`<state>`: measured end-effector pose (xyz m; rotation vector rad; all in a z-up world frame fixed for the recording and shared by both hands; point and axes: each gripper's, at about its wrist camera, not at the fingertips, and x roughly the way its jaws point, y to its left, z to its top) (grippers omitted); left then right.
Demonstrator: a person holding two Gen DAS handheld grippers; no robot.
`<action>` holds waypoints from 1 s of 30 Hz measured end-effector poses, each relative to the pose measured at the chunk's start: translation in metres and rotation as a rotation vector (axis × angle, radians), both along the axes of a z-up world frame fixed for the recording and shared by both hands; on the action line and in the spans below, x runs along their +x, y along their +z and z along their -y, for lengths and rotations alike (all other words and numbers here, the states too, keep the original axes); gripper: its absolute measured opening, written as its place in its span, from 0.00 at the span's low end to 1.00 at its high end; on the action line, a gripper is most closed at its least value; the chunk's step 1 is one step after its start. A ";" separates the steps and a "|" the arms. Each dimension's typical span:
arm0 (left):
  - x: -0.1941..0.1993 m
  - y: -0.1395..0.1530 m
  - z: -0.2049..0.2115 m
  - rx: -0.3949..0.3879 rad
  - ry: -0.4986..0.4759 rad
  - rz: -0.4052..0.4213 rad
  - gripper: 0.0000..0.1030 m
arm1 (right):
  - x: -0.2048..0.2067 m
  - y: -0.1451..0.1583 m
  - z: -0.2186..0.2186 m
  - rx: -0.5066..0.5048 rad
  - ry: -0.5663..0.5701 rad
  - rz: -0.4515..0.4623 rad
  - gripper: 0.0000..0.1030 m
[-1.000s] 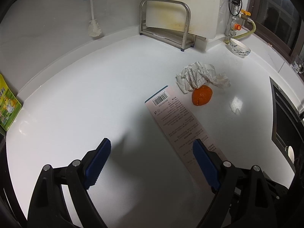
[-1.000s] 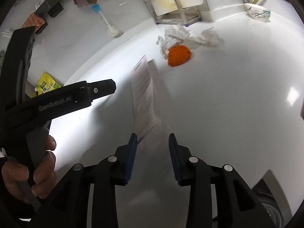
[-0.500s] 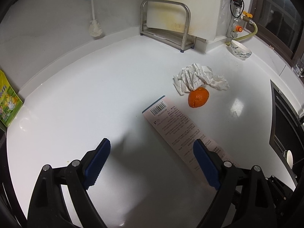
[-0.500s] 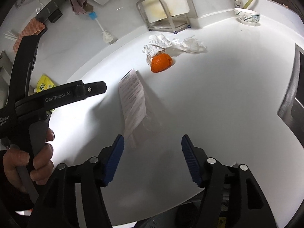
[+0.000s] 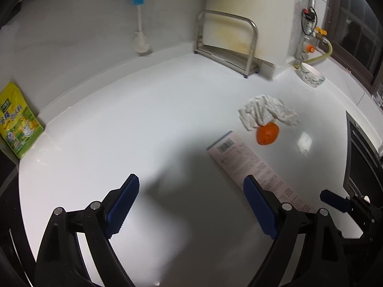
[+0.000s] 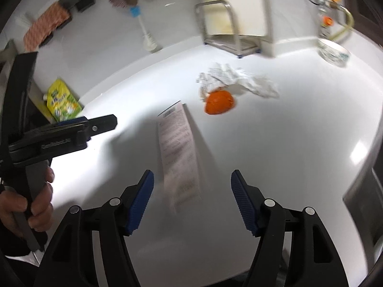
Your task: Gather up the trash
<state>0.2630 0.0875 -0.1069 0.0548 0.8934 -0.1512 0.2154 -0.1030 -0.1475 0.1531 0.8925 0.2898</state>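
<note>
A long printed wrapper with a barcode (image 5: pixel 241 157) lies flat on the white counter (image 5: pixel 143 119). Beyond it sit a piece of orange peel (image 5: pixel 267 134) and a crumpled paper towel (image 5: pixel 265 112). My left gripper (image 5: pixel 191 181) hovers open over bare counter, the wrapper running past its right finger. My right gripper (image 6: pixel 192 175) hangs above the near end of the wrapper (image 6: pixel 178 138); its jaws are opening and the pads touch nothing. The peel (image 6: pixel 219 102) and paper towel (image 6: pixel 234 79) lie farther back. The left gripper (image 6: pixel 71 131) shows at the left, held by a hand (image 6: pixel 36 203).
A steel rack (image 5: pixel 227 45) with a cutting board stands against the back wall. A small bowl (image 5: pixel 311 74) sits by the gas pipe, a bottle brush (image 5: pixel 141 35) leans on the wall, and a green pouch (image 5: pixel 16 124) stands far left. A dark cooktop (image 5: pixel 363 157) borders the counter's right.
The right jaws have spread from nearly closed to wide, and that gripper has risen off the wrapper's near end. The left gripper has lifted slightly and stays open.
</note>
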 end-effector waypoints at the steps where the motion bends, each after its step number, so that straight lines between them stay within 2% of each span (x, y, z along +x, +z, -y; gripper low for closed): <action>1: 0.000 0.001 -0.004 0.002 0.005 0.002 0.85 | 0.005 0.000 -0.004 -0.008 0.017 -0.011 0.63; 5: 0.000 0.001 -0.021 0.005 0.032 0.003 0.85 | 0.026 -0.002 -0.019 -0.058 0.071 -0.048 0.67; 12: 0.003 -0.004 -0.050 -0.010 0.083 -0.019 0.85 | 0.057 -0.014 -0.043 -0.137 0.125 -0.128 0.68; 20: 0.008 -0.007 -0.064 -0.025 0.103 -0.023 0.85 | 0.074 -0.027 -0.062 -0.223 0.149 -0.174 0.68; 27: 0.010 -0.010 -0.067 -0.032 0.108 -0.033 0.85 | 0.077 -0.035 -0.072 -0.306 0.165 -0.159 0.67; 29: 0.010 -0.011 -0.067 -0.031 0.108 -0.034 0.85 | 0.076 -0.036 -0.073 -0.302 0.169 -0.149 0.66; 30: 0.010 -0.011 -0.066 -0.031 0.108 -0.035 0.85 | 0.075 -0.036 -0.073 -0.303 0.172 -0.143 0.57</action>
